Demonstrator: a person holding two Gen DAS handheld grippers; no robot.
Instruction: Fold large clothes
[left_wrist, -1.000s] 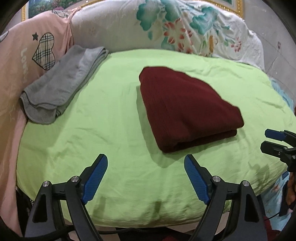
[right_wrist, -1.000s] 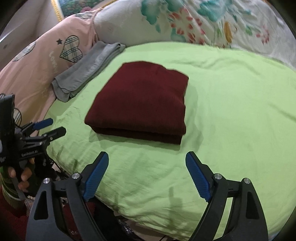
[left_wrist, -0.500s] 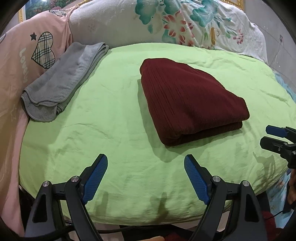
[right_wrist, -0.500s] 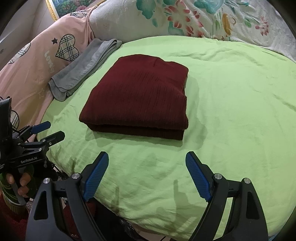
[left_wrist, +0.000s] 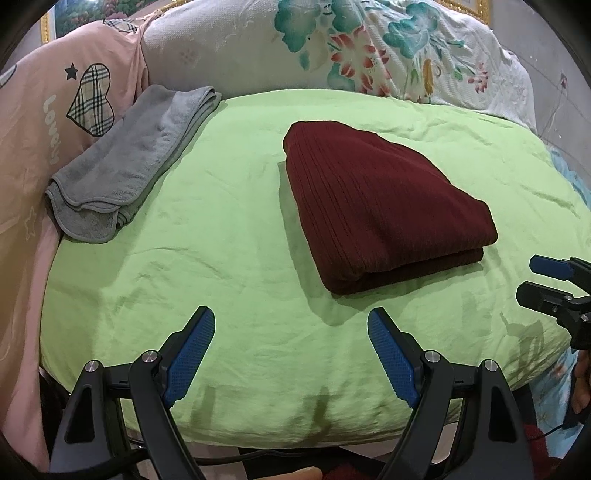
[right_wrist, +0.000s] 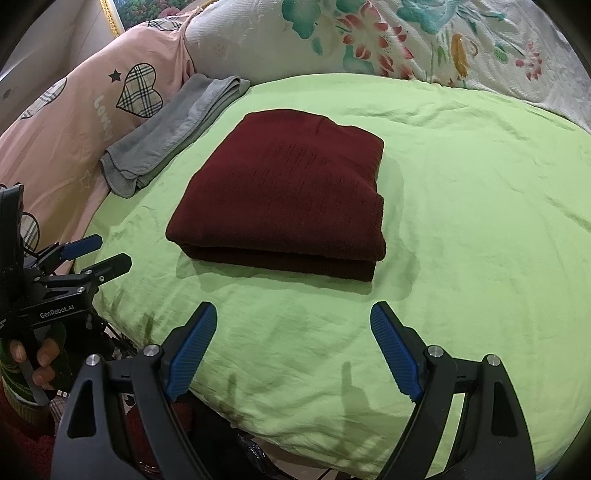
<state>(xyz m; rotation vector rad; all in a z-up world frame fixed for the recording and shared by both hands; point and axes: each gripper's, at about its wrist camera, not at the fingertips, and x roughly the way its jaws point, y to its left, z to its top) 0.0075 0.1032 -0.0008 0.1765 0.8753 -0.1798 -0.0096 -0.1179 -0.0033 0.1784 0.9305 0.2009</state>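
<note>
A dark red knitted garment (left_wrist: 380, 206) (right_wrist: 288, 199) lies folded into a thick rectangle on the light green bed sheet (left_wrist: 221, 258) (right_wrist: 461, 221). My left gripper (left_wrist: 290, 325) hovers open over the sheet's near edge, short of the garment, with nothing between its blue pads. In the right wrist view the left gripper (right_wrist: 98, 251) shows at the left edge, held by a hand. My right gripper (right_wrist: 293, 317) is open too, just in front of the garment's folded edge and apart from it. From the left wrist view the right gripper (left_wrist: 532, 278) appears at the right edge.
A folded grey towel (left_wrist: 129, 177) (right_wrist: 173, 133) lies at the sheet's far left. Behind it are a pink quilt with plaid hearts (left_wrist: 55, 110) (right_wrist: 92, 110) and a white floral quilt (left_wrist: 351, 48) (right_wrist: 406, 37). The bed's near edge drops off below both grippers.
Both views shifted slightly, so the bed and garment sit a little lower and nearer in frame. Both grippers stay open and nothing was touched.
</note>
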